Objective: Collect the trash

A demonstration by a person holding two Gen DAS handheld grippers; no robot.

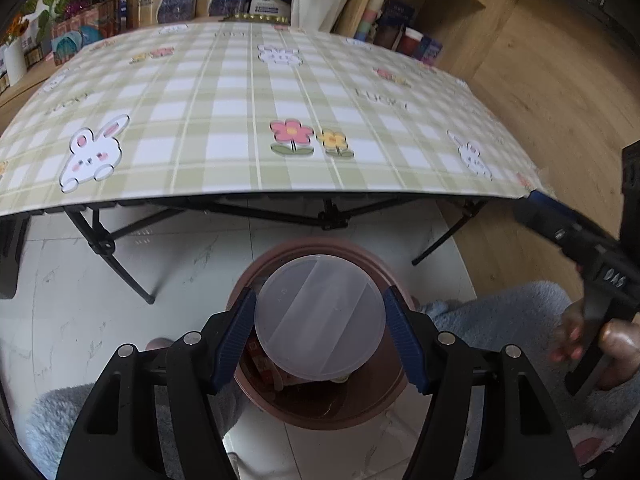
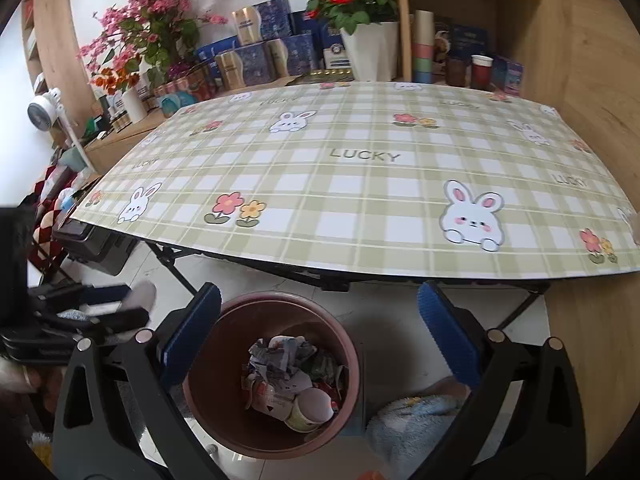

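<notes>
A round translucent plastic lid [image 1: 320,318] sits between the blue pads of my left gripper [image 1: 320,330], which is shut on its rim. The lid hangs straight over the brown waste bin [image 1: 362,404] on the floor in front of the table. In the right wrist view my right gripper [image 2: 320,334] is wide open and holds nothing, above the same bin [image 2: 208,392]. Inside the bin lie crumpled paper [image 2: 280,356], a paper cup [image 2: 308,410] and wrappers. My left gripper also shows at the left edge [image 2: 108,304] of the right wrist view.
The folding table with a green checked bunny cloth [image 1: 240,120] stands just beyond the bin, its black legs [image 1: 120,260] on white tiles. Shelves with boxes, flowers and a white pot line the back. A person's fluffy blue sleeve [image 1: 500,320] and hand are at the right.
</notes>
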